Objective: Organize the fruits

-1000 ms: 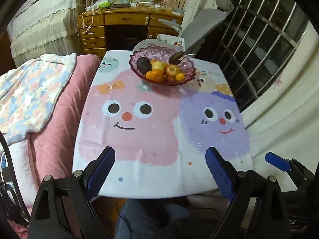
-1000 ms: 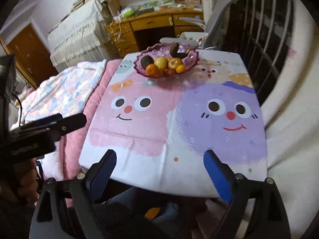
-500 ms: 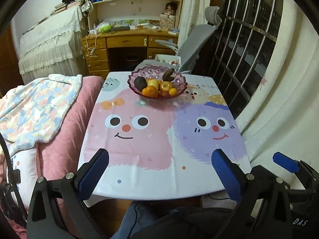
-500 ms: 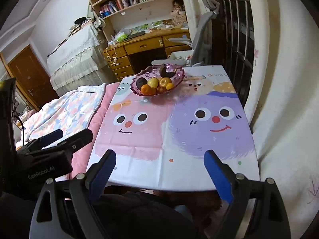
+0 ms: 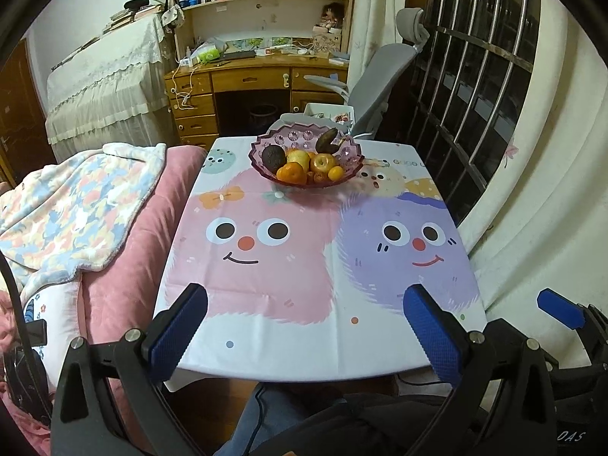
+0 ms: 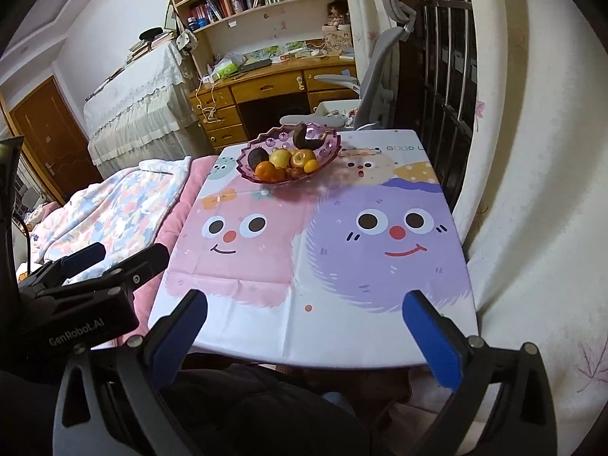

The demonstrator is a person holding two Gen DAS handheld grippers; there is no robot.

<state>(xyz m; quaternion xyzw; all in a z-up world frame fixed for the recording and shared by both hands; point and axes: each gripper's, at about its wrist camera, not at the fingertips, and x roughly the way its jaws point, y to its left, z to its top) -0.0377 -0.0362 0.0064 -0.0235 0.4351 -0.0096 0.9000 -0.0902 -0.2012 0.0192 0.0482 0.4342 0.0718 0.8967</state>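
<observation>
A purple glass bowl [image 5: 292, 135] [image 6: 326, 144] stands at the far end of the table. It holds a dark avocado [image 5: 273, 156] [image 6: 258, 155], an orange [image 5: 292, 172] [image 6: 266, 170], a reddish apple [image 5: 323, 161] [image 6: 303, 157], a yellow apple [image 5: 298, 156] and a dark half fruit [image 5: 326, 140]. My left gripper [image 5: 304, 296] hangs open over the table's near edge, nothing between its blue pads. My right gripper [image 6: 304, 298] is level with it on the right. Its jaws are opening and hold nothing. Both are far short of the bowl.
The table wears a cartoon-face cloth [image 5: 304, 266]. A bed with a pink quilt [image 5: 125, 250] and a floral blanket [image 5: 76, 205] adjoins it on the left. A grey office chair [image 5: 376, 79] and a wooden desk [image 5: 247, 79] stand behind it. A barred window [image 5: 467, 87] and a curtain line the right. A person's legs show below.
Both grippers have drawn back from the table and risen a little, so the bowl looks farther off. Both pairs of jaws stand wider than before.
</observation>
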